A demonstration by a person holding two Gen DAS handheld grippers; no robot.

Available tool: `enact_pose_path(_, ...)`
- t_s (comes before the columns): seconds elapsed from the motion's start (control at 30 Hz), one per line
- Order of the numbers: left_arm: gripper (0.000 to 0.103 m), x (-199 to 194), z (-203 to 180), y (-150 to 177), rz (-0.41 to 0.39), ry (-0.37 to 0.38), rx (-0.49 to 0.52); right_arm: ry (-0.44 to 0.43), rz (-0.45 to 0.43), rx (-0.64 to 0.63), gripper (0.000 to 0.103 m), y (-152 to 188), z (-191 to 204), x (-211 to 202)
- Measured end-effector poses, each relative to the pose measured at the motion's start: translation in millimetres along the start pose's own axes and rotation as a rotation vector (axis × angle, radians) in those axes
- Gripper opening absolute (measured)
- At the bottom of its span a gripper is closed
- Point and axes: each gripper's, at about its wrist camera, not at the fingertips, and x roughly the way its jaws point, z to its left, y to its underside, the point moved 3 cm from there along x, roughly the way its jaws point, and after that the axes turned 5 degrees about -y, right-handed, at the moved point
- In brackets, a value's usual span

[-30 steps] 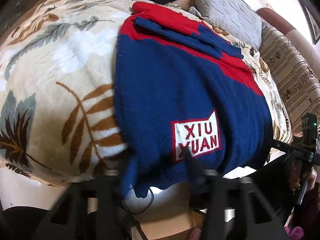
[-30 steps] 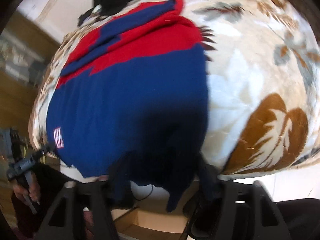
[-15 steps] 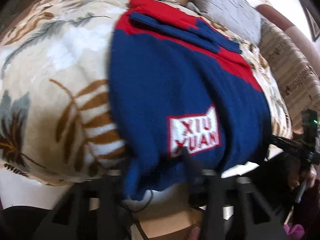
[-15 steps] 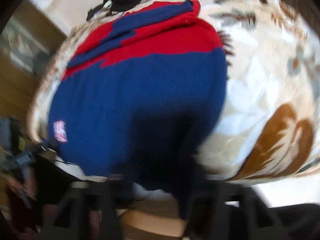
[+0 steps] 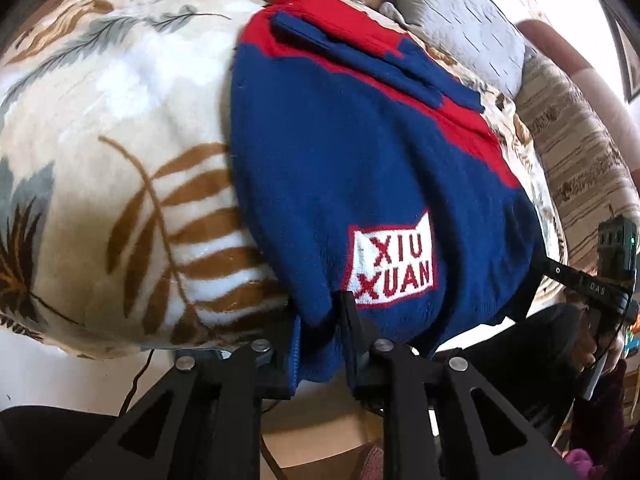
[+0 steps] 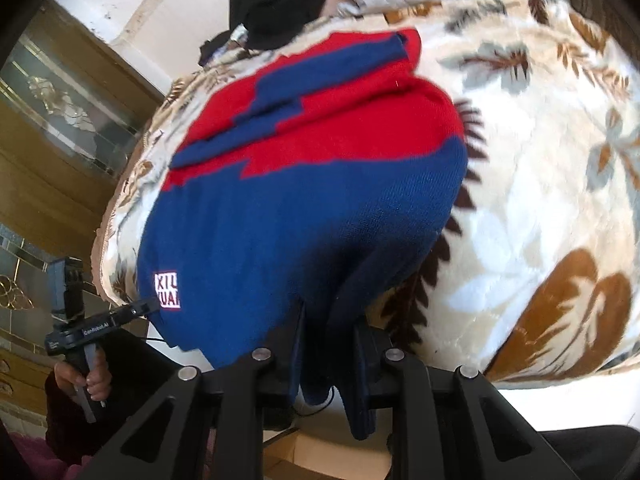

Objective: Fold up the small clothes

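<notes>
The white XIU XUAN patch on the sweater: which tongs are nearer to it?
Left. The left tongs grip the sweater hem just below the patch; the right tongs grip the hem at the opposite corner.

Home bedroom: floral blanket (image 5: pixel 120 128), grey pillow (image 5: pixel 460 20), glass-fronted cabinet (image 6: pixel 52 128).

Cream blanket (image 5: pixel 120 92) with brown and grey leaf print covers bed surface. Grey quilted pillow (image 5: pixel 460 12) at far end, touching blanket edge. Striped beige cushion (image 5: pixel 576 152) beside pillow. Black garment (image 6: pixel 280 0) heaped at far edge near pillow. Wooden cabinet (image 6: pixel 52 128) with glass panels stands beside bed. Cardboard box (image 6: pixel 320 456) below.
</notes>
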Motion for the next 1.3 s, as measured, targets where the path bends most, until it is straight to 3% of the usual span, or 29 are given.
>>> enact_pose_path(0.03, 0.017, -1.9, -0.3, -0.4, -0.005, 0.004, 0.003, -0.012, -0.002, 0.005, 0.023, 1.7, 0.6, -2.2)
enact_pose_path(0.07, 0.011, -2.9, 0.1, -1.3, -0.010, 0.008, -0.002, -0.036, -0.013, 0.013, 0.023, -0.2, 1.5, -4.9)
enact_pose_path(0.23, 0.010, -21.8, 0.9, -16.4, -0.056, 0.099, -0.024, -0.092, -0.092, -0.016, 0.023, -28.3, 11.2, -33.0)
enact_pose_path(0.3, 0.010, -40.9, 0.1, -35.2, -0.109, 0.141, -0.029, -0.097, -0.122, -0.027, 0.023, -39.9, 12.4, -40.4)
enact_pose_path(0.37, 0.010, -55.8, -0.1, -57.3, -0.152, 0.163, -0.033, -0.096, -0.170, -0.036, 0.014, -61.8, 14.7, -49.9)
enact_pose_path(0.53, 0.010, -78.0, 2.1, -129.4, -0.248, 0.191, -0.063, -0.108, -0.280, -0.001, 0.014, -119.9, 7.7, -63.3)
enact_pose_path(0.6, 0.010, -71.7, -0.5, -156.1, -0.263, 0.159, -0.064, -0.098, -0.256, 0.030, 0.014, -140.4, 3.4, -52.2)
enact_pose_path(0.67, 0.010, -62.6, -3.2, -165.5, -0.260, 0.171, -0.076, -0.109, -0.191, 0.077, 0.016, -148.5, -4.8, -35.5)
enact_pose_path(0.8, 0.010, -42.1, 0.1, -153.5, -0.234, 0.147, -0.072, -0.169, -0.054, 0.159, 0.018, -119.5, -20.5, -13.0)
enact_pose_path(0.9, 0.010, -32.2, 10.8, -143.1, -0.213, 0.145, -0.090, -0.207, -0.060, 0.179, 0.035, -88.0, -26.7, -12.0)
enact_pose_path(0.97, 0.010, -31.6, 13.6, -139.3, -0.212, 0.147, -0.095, -0.259, -0.049, 0.238, 0.084, -63.3, -29.4, -11.8)
enact_pose_path(1.1, 0.012, -32.8, 11.9, -134.0, -0.215, 0.144, -0.084, -0.301, -0.042, 0.285, 0.085, -28.9, -23.0, -8.3)
enact_pose_path(1.2, 0.028, -25.8, 12.9, -131.9, -0.177, 0.137, -0.084, -0.252, 0.012, 0.323, 0.085, -17.1, -22.2, 13.0)
enact_pose_path(1.23, 0.038, -21.7, 13.7, -129.5, -0.153, 0.143, -0.092, -0.261, 0.010, 0.338, 0.085, -15.8, -22.3, 17.7)
enact_pose_path(1.3, 0.042, -16.6, 15.6, -125.9, -0.127, 0.155, -0.101, -0.285, 0.008, 0.354, 0.081, -15.0, -19.3, 25.6)
